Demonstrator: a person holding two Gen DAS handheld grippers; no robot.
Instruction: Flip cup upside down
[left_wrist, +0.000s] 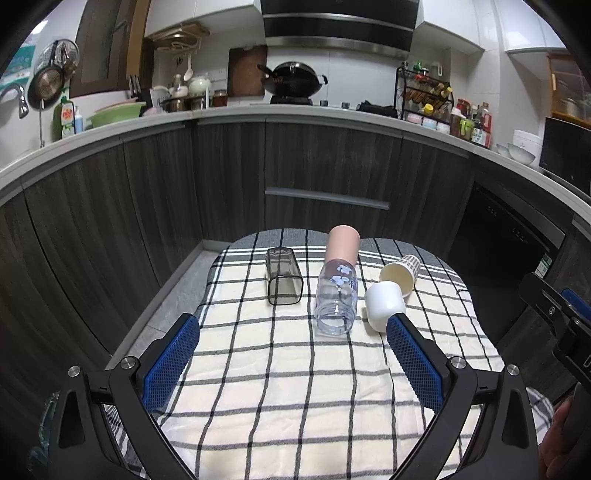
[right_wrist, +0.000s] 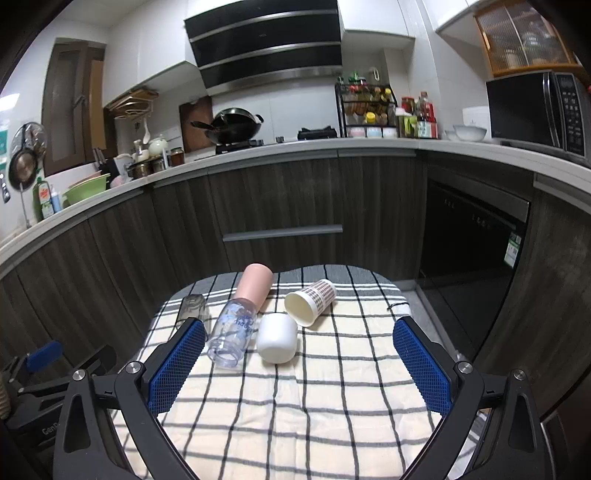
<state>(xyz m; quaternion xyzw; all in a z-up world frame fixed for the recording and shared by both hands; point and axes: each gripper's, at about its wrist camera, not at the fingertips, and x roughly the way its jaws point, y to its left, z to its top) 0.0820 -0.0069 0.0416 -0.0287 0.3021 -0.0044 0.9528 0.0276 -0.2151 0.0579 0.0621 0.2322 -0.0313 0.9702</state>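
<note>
Several cups lie on their sides on a checked cloth (left_wrist: 280, 369): a smoky square tumbler (left_wrist: 283, 276), a clear printed cup (left_wrist: 337, 297), a pink cup (left_wrist: 342, 242) behind it, a white cup (left_wrist: 384, 303) and a patterned paper cup (left_wrist: 400, 273). My left gripper (left_wrist: 293, 326) is open and empty, just short of them. The right wrist view shows the clear cup (right_wrist: 233, 332), pink cup (right_wrist: 255, 282), white cup (right_wrist: 277, 339), paper cup (right_wrist: 309, 301) and tumbler (right_wrist: 192, 308). My right gripper (right_wrist: 298, 332) is open and empty, with the white cup between its fingers' lines.
The cloth covers a small table (left_wrist: 173, 291) in front of dark kitchen cabinets (left_wrist: 325, 166). A counter (right_wrist: 258, 151) with a wok, bottles and a microwave (right_wrist: 535, 110) runs behind. The right gripper's body shows at the left view's right edge (left_wrist: 557, 317).
</note>
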